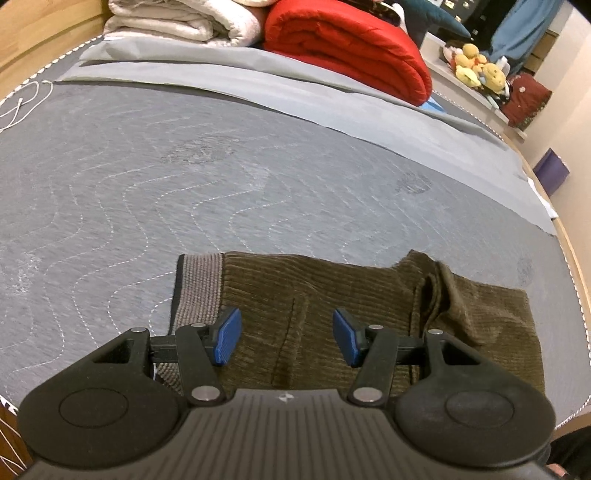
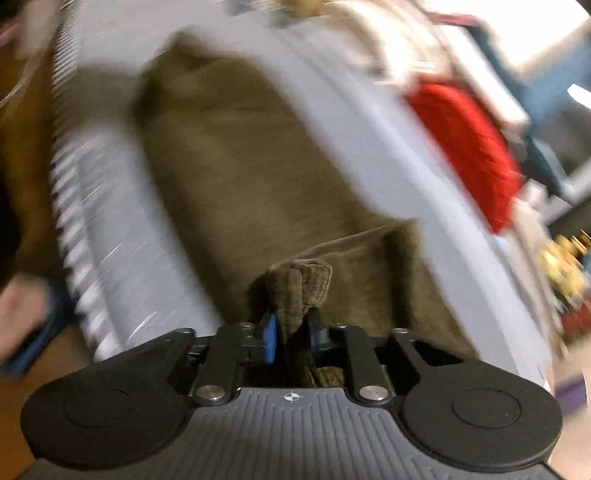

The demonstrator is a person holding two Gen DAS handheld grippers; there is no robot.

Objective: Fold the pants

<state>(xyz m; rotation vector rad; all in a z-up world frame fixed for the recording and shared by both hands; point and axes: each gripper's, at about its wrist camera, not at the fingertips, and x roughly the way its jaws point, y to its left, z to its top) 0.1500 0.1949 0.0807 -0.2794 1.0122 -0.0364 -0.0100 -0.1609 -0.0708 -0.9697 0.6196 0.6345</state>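
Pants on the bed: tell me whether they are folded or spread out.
Folded, at least partly: the pants lie doubled, one layer overlapping another. The right gripper pinches a bunched end.

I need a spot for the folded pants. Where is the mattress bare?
Bare: the grey mattress between the pants and the grey sheet, and left of the waistband. Crowded: the far end, with the white quilt and red quilt.

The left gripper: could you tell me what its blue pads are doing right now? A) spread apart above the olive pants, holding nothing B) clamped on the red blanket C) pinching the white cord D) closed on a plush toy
A: the left gripper has its blue pads spread wide above the olive corduroy pants, nothing pinched between them.
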